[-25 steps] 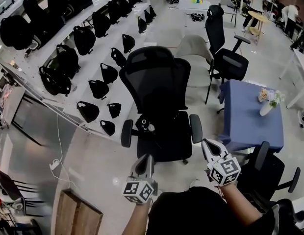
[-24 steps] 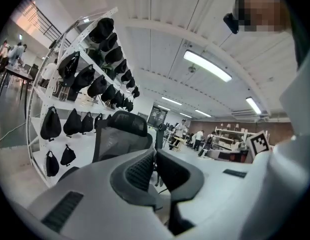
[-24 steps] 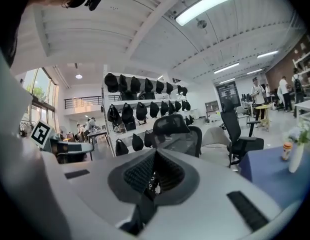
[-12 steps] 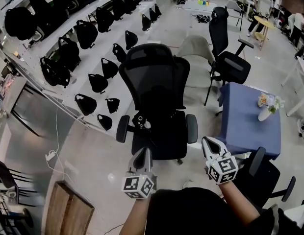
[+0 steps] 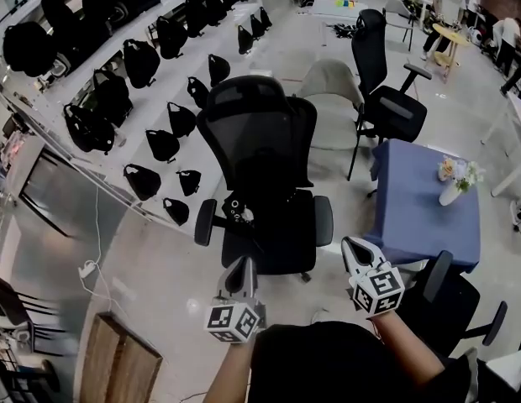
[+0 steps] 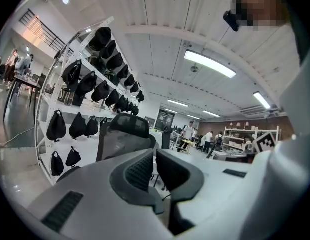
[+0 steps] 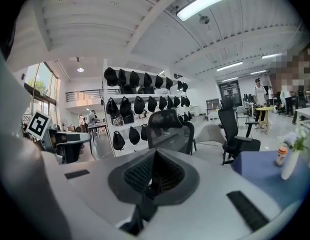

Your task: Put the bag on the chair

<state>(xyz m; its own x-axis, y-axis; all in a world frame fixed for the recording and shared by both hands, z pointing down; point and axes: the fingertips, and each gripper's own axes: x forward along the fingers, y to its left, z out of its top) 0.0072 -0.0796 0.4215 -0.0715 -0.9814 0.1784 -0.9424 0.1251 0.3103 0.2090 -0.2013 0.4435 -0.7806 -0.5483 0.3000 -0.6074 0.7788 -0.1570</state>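
Left claw (image 5: 243, 264): pads pressed together with nothing between them; it is held in front of the seat's front edge, apart from it, and points toward the chair.
Right claw (image 5: 351, 246): also closed on nothing; it sits to the right of the seat, between the chair and the blue bench.
Chair (image 5: 260, 141): black mesh office chair with a headrest and two armrests, facing the person in the middle of the floor.
Bags (image 5: 164, 143): many black ones, set in rows on the white shelving (image 5: 55, 99) left of the chair; neither claw holds one.
Small black object (image 5: 236, 210): lies on the seat by the left armrest and has pale marks; whether it is a bag cannot be told.
Blue bench (image 5: 420, 217): carries a white vase (image 5: 449, 191) of flowers.
Behind: a grey chair (image 5: 332, 99) and a second black chair (image 5: 386, 99).
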